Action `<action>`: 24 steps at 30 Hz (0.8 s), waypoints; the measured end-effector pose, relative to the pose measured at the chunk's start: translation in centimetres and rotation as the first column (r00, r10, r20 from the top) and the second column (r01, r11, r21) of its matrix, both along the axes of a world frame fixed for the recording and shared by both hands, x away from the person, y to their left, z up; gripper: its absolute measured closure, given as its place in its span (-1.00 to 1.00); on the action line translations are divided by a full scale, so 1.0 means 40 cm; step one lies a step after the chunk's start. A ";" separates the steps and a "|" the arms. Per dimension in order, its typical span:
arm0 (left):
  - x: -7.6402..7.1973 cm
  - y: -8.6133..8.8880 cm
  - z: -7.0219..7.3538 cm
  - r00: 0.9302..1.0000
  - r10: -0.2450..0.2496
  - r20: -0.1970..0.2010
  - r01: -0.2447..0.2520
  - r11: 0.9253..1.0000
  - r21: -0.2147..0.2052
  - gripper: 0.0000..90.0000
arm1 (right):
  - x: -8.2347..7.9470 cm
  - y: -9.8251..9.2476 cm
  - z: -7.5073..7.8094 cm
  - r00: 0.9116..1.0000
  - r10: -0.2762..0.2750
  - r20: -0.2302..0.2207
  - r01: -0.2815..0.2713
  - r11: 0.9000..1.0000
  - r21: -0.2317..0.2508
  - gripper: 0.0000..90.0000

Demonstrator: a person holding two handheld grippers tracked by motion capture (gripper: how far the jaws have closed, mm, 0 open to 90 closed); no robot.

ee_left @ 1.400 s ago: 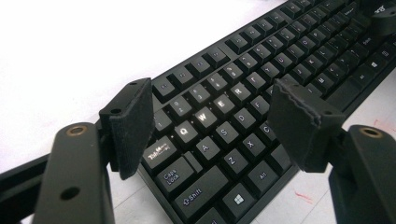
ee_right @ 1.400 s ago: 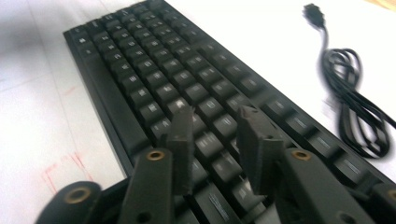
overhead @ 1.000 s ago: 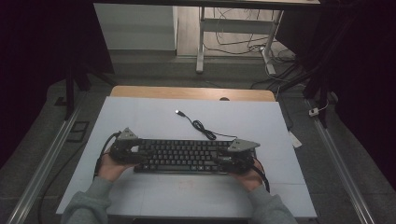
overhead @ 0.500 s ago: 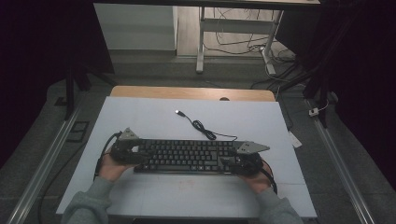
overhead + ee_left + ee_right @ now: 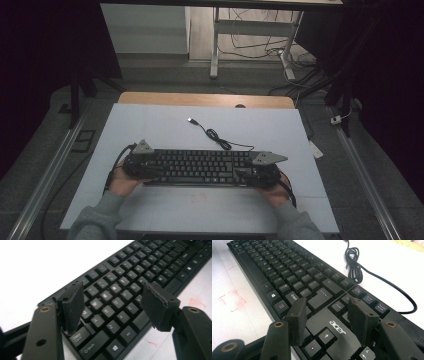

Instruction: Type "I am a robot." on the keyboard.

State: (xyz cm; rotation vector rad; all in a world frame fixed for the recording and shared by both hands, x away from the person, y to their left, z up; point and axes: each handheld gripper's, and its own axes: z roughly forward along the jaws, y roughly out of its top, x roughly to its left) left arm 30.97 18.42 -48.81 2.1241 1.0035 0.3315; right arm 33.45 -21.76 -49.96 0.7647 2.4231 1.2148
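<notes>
Looking down at my setup, biggest stuff first:

Table (image 5: 150, 125): pale sheet over a wooden top, a strip of bare wood showing along the far edge. Faint red marks on the sheet near my side of the keyboard.

Keyboard (image 5: 200, 167): black, lying flat across the near middle of the table, long side facing me. Says acer near the arrow keys.

Left gripper (image 5: 142, 162): I've got it at the keyboard's left end, pointing along the keys. In the left gripper view (image 5: 112, 307) the jaws stand apart over the Caps Lock and Shift corner. They've just pulled in a bit, with the keyboard's left end under the gap. One pad sits down by the far edge of the board, the other hangs over the near edge, clear of it as far as I can see. So released, not pinching.

Right gripper (image 5: 257, 172): same deal at the right end. In the right gripper view (image 5: 327, 320) the jaws are spread over the arrow keys and the acer logo, pads just above the keys. Not gripping anything.

Cable (image 5: 217, 137): black, runs from the keyboard's back edge, a small tangle just behind it, then out toward the far side.

Plug (image 5: 191, 120): end of the cable, lying loose on the sheet, well apart from the keyboard.
</notes>
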 end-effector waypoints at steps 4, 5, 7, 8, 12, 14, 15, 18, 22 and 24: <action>-0.005 -0.016 -0.001 1.000 -0.022 -0.004 0.022 1.000 0.002 -0.17 | 0.002 0.000 -0.001 1.000 0.001 0.002 -0.001 1.000 0.000 0.11; -0.006 -0.019 -0.002 1.000 -0.029 -0.004 0.029 1.000 0.004 -0.15 | 0.001 0.000 -0.001 1.000 0.000 -0.001 0.000 1.000 -0.001 0.11; -0.009 -0.026 -0.003 0.999 -0.044 -0.004 0.044 0.999 0.006 -0.09 | 0.002 0.000 -0.001 1.000 0.002 0.002 -0.002 1.000 -0.002 0.11; -0.011 -0.030 -0.003 0.999 -0.054 -0.005 0.054 0.999 0.005 -0.03 | 0.002 0.000 -0.002 1.000 0.002 0.001 -0.002 1.000 -0.002 0.11; -0.016 -0.044 -0.005 0.995 -0.098 -0.014 0.098 0.995 -0.002 0.30 | 0.002 0.000 -0.002 1.000 0.002 0.001 -0.002 1.000 -0.005 0.11; -0.018 -0.051 -0.006 0.993 -0.118 -0.018 0.118 0.993 -0.001 0.46 | 0.003 0.000 -0.003 1.000 0.002 0.001 -0.002 1.000 -0.006 0.11; -0.019 -0.055 -0.007 0.992 -0.126 -0.018 0.127 0.992 0.004 0.54 | 0.003 0.001 -0.003 1.000 0.001 -0.001 -0.001 1.000 -0.008 0.12; -0.022 -0.067 -0.011 0.990 -0.141 -0.020 0.141 0.990 0.012 0.79 | 0.003 0.001 -0.004 1.000 0.001 -0.001 -0.001 1.000 -0.009 0.12; -0.024 -0.082 -0.017 0.987 -0.161 -0.029 0.161 0.987 0.025 0.97 | 0.004 0.001 -0.004 1.000 0.004 -0.001 -0.004 1.000 -0.010 0.12; -0.024 -0.090 -0.022 0.985 -0.171 -0.036 0.173 0.984 0.033 0.97 | 0.004 0.002 -0.005 1.000 0.006 0.001 -0.006 1.000 -0.010 0.12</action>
